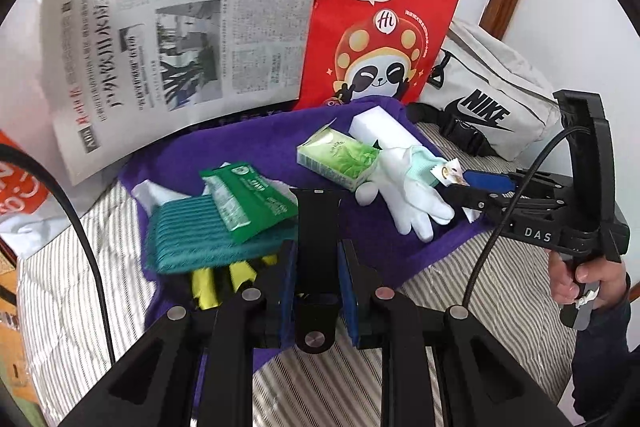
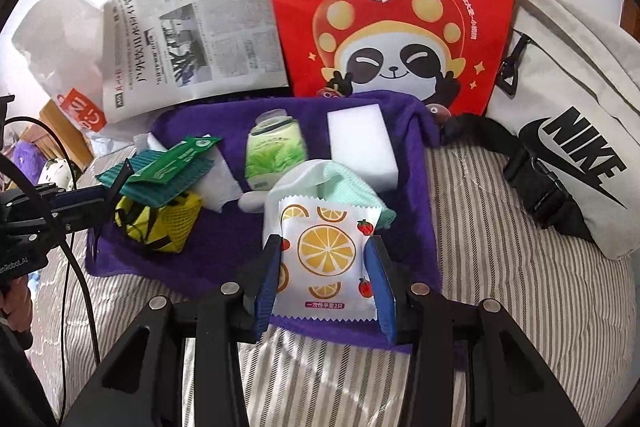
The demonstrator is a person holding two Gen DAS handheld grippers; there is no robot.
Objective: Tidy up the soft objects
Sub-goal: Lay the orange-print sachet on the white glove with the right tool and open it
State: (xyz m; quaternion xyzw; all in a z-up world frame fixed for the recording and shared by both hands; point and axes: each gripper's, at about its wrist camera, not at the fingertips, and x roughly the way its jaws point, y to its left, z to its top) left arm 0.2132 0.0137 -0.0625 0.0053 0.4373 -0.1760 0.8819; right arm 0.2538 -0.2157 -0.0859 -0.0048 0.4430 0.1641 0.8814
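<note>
A purple towel (image 1: 224, 155) (image 2: 224, 259) lies on the striped bed and carries the soft items. My left gripper (image 1: 318, 259) is shut on a black strap (image 1: 318, 223) that stands upright between its pads, above a teal cloth (image 1: 188, 235) and a yellow-black mesh item (image 2: 160, 223). My right gripper (image 2: 326, 259) is shut on a white packet printed with orange slices (image 2: 326, 259), held over a white glove (image 1: 416, 203) with a mint cuff (image 2: 352, 187). A green tissue pack (image 2: 274, 151), a white sponge block (image 2: 360, 143) and a green sachet (image 1: 248, 203) also lie on the towel.
A red panda paper bag (image 1: 380, 15) (image 2: 400, 7) and a newspaper (image 1: 180, 39) stand at the back. A grey Nike waist bag (image 2: 568, 131) with black strap lies at the right. The striped bed cover (image 2: 500, 287) surrounds the towel.
</note>
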